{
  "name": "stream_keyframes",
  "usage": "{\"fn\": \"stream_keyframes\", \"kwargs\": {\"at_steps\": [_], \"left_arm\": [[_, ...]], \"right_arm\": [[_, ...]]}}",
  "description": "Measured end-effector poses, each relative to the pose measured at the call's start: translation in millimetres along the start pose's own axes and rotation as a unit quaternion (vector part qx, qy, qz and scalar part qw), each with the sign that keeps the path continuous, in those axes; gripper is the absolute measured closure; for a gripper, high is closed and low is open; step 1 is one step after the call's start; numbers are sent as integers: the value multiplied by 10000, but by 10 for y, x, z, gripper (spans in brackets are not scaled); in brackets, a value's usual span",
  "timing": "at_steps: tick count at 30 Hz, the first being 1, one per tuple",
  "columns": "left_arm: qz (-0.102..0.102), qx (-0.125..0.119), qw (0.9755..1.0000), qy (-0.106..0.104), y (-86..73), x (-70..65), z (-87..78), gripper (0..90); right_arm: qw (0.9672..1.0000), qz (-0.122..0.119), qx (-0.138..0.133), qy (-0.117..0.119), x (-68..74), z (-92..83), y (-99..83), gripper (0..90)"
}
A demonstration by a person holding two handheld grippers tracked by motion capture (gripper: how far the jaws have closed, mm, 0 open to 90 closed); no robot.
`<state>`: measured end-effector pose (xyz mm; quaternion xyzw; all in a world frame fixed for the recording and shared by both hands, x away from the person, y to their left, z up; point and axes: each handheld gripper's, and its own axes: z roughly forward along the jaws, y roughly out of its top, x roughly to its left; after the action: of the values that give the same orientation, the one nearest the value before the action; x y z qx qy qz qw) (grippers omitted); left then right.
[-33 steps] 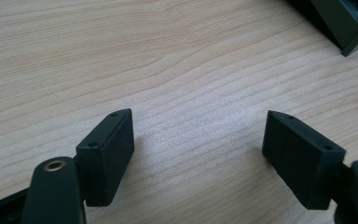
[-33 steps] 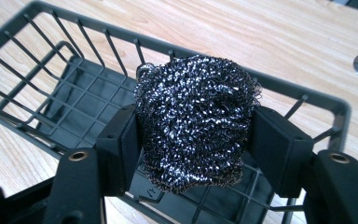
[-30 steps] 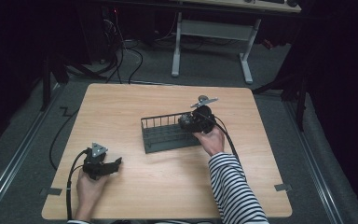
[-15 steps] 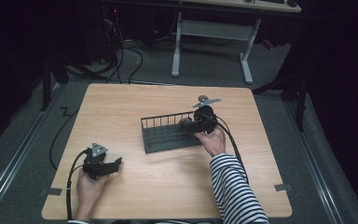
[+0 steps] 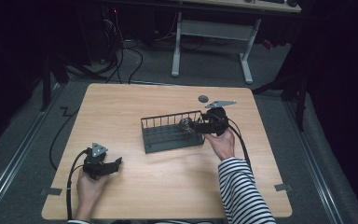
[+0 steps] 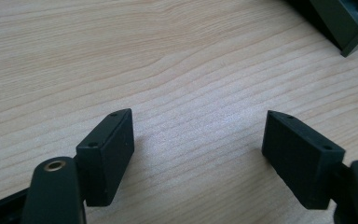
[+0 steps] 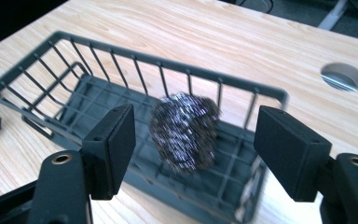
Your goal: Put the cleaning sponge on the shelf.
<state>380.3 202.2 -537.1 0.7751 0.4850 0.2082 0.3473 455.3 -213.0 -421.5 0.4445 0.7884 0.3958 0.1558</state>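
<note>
Steel scourer (image 7: 185, 130) in wire basket (image 7: 98, 88), untouched.

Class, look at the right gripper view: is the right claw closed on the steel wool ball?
No: the right claw is open, its jaws spread either side of the steel wool ball in the wire basket.

No text, label, brand, number or sign can be read on anything here.
</note>
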Motion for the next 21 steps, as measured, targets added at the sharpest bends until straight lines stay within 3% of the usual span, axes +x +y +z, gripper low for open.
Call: {"fn": "stream_keyframes", "kwargs": {"at_steps": [4, 15, 21], "left_arm": [[1, 1, 10000, 0, 0, 0, 0, 256], [7, 10, 10000, -6, 2, -1, 0, 255], [10, 10, 10000, -7, 3, -1, 1, 255]], "right_arm": [[9996, 69, -264, 30, -38, -166, -67, 314], [9986, 208, -488, 4, -94, -425, -296, 332], [9986, 223, -473, -69, -108, -523, -399, 333]]}}
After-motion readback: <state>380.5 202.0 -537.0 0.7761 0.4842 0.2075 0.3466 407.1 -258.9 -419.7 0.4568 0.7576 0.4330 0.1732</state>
